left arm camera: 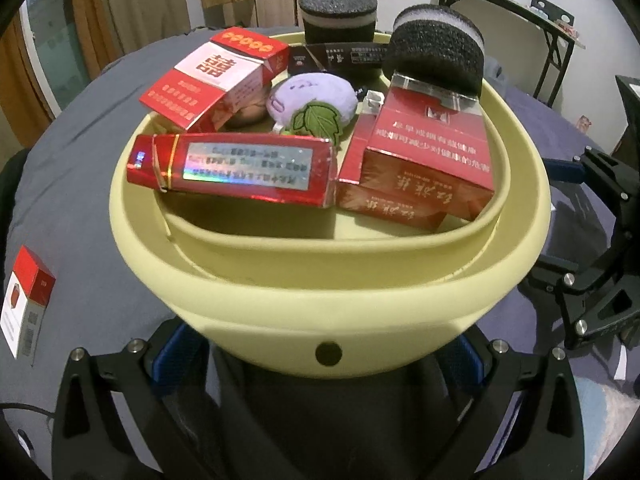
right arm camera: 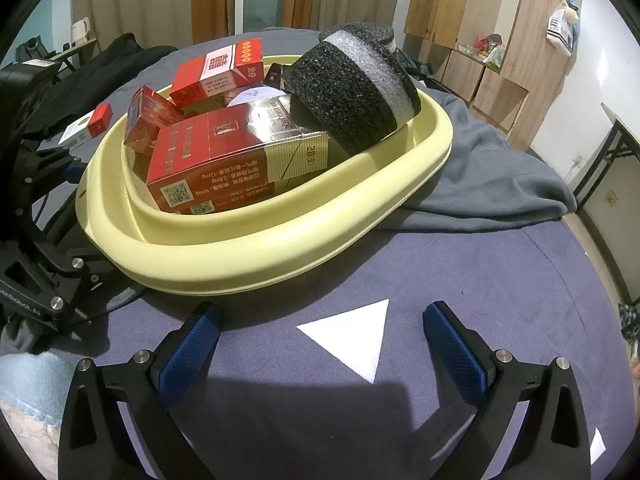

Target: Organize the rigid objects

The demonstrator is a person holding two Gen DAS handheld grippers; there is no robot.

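Note:
A pale yellow basin (left arm camera: 328, 300) (right arm camera: 256, 256) sits on the cloth-covered table. It holds several red cigarette packs: a red-and-white one (left arm camera: 216, 80), a holographic one (left arm camera: 240, 168) and a larger red one (left arm camera: 424, 152) (right arm camera: 224, 156). A purple plush (left arm camera: 316, 96) and a black foam roll (left arm camera: 436, 52) (right arm camera: 352, 92) also lie in it. My left gripper (left arm camera: 320, 344) is open, its blue pads (left arm camera: 176, 356) spread wide on either side of the basin's near rim. My right gripper (right arm camera: 320, 344) stands open over the cloth, nothing between its fingers.
One red-and-white pack (left arm camera: 26, 304) (right arm camera: 86, 126) stands on the table left of the basin. A second foam roll (left arm camera: 338, 12) sits behind the basin. A white paper triangle (right arm camera: 352, 336) lies by the right gripper. A grey blanket (right arm camera: 480, 168) is bunched at the right.

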